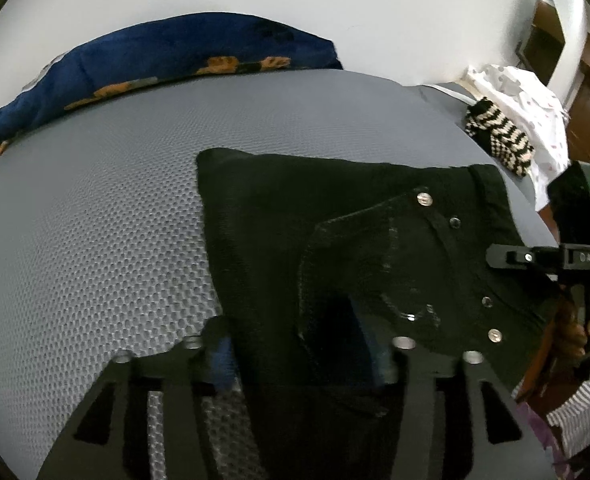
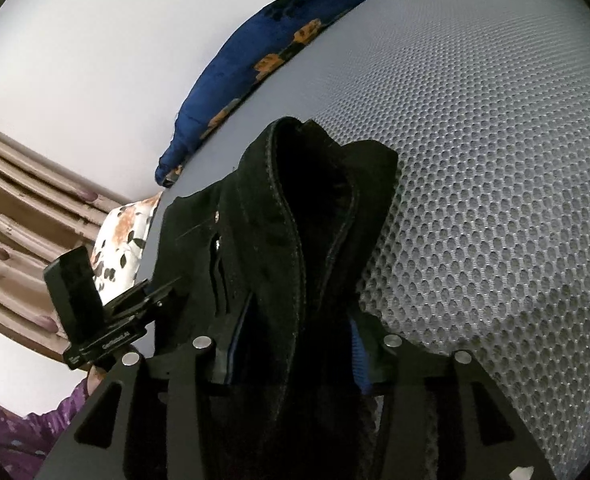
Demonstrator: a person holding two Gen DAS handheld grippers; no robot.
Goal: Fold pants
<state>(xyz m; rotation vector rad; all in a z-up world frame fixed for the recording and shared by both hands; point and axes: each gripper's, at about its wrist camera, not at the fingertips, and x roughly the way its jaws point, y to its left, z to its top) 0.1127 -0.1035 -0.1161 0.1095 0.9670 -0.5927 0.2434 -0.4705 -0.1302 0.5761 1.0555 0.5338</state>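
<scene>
1. Left tool (image 1: pixel 303 360): jaws clamped on black pants (image 1: pixel 335 240), fabric bunched between the blue-padded fingers.
2. Right tool (image 2: pixel 291 356): jaws clamped on the same pants (image 2: pixel 295 220); a stitched seam edge stands up between the fingers.
3. Pants: folded, resting on the grey mesh mattress (image 1: pixel 95 220) toward its near right edge. Rivets and pocket stitching face up.
4. Writing: the right tool's body, seen from the left wrist view, bears the letters "OAS". A white label shows on the left tool's body in the right wrist view; its text is too blurred to read.
5. Far edge of mattress: blue blanket (image 1: pixel 155 60) with orange print.
6. Far right corner: striped black-and-cream cloth (image 1: pixel 499 136) beside a white dotted garment (image 1: pixel 527 108).
</scene>
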